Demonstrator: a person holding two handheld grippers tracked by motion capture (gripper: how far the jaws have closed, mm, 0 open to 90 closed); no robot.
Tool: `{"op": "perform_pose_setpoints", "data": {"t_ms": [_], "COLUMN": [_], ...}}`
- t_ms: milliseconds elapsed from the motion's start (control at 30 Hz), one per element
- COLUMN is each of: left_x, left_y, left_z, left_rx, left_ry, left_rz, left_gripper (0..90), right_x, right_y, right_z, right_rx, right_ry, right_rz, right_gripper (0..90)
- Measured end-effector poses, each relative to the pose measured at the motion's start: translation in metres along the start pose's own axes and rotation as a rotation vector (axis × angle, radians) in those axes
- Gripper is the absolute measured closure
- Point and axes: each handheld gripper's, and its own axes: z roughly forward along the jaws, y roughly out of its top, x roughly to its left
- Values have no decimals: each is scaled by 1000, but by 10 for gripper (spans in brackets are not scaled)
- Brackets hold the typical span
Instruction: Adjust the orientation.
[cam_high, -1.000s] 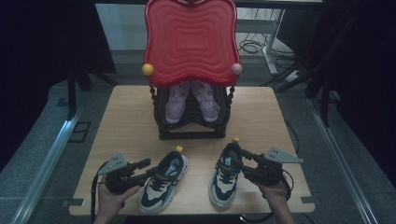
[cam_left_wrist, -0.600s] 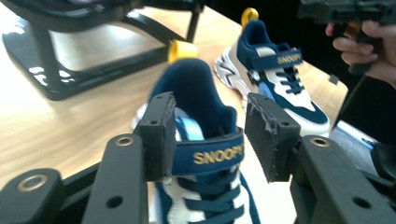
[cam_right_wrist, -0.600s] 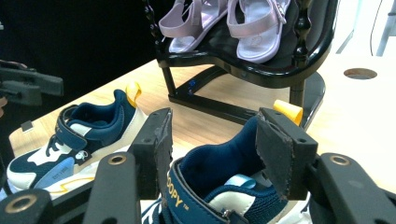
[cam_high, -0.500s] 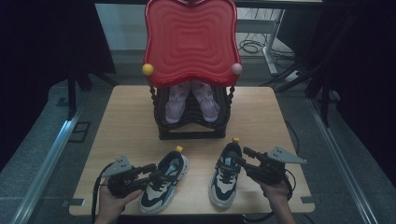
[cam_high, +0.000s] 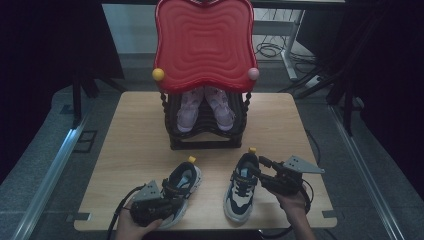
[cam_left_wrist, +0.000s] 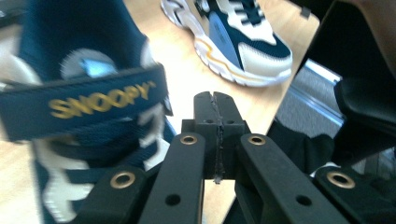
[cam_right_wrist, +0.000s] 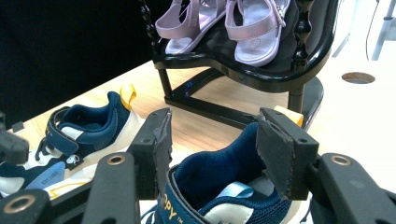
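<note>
Two navy and white sneakers lie on the wooden table (cam_high: 135, 150), both in front of the black shoe rack (cam_high: 207, 132), on the person's side of it. The rack carries a pair of pink sandals (cam_high: 205, 107) under its red top (cam_high: 202, 45).

The right sneaker (cam_high: 242, 187) points its heel, with a yellow pull tab, toward the rack and its toe toward the person, so its long axis runs from the rack to the table's near edge. The right gripper (cam_high: 264, 169) is at this sneaker's far side from the other shoe. In the right gripper view its jaws stand apart, one on each side of the sneaker's heel opening, and they do not press on it yet. I judge that this gripper is the one ready to take a shoe, and that it only needs to close across the heel collar.

The left sneaker (cam_high: 181, 192) lies in the same way, a little further from the rack. The left gripper (cam_left_wrist: 217, 112) is beside its toe part, and its jaws are pressed together with nothing between them. The strap of this sneaker is just beside the jaws, not held.
</note>
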Motion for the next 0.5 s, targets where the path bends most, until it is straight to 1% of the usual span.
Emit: {"op": "perform_pose_setpoints", "data": {"t_ms": [100, 167, 233, 300, 433, 500], "left_x": [-1, 0, -1, -3, -5, -5], "left_y": [-3, -6, -10, -12, -13, -15], "left_z": [3, 6, 8, 10, 15, 17], "left_rx": [21, 38, 54, 76, 102, 122], "left_ry": [-1, -1, -5, -13, -19, -11], "left_rz": [-11, -25, -30, -26, -16, -13], "left_gripper": [897, 897, 897, 897, 897, 897], "right_x": [1, 0, 0, 0, 0, 1], "right_y": [0, 0, -1, -1, -1, -1], "right_z": [0, 1, 1, 1, 2, 2], "right_rx": [1, 2, 4, 6, 7, 9], "right_ry": [-3, -3, -4, -2, -3, -1], "right_rz": [-7, -7, -8, -5, -12, -14], "right_gripper": [459, 459, 460, 460, 459, 459]}}
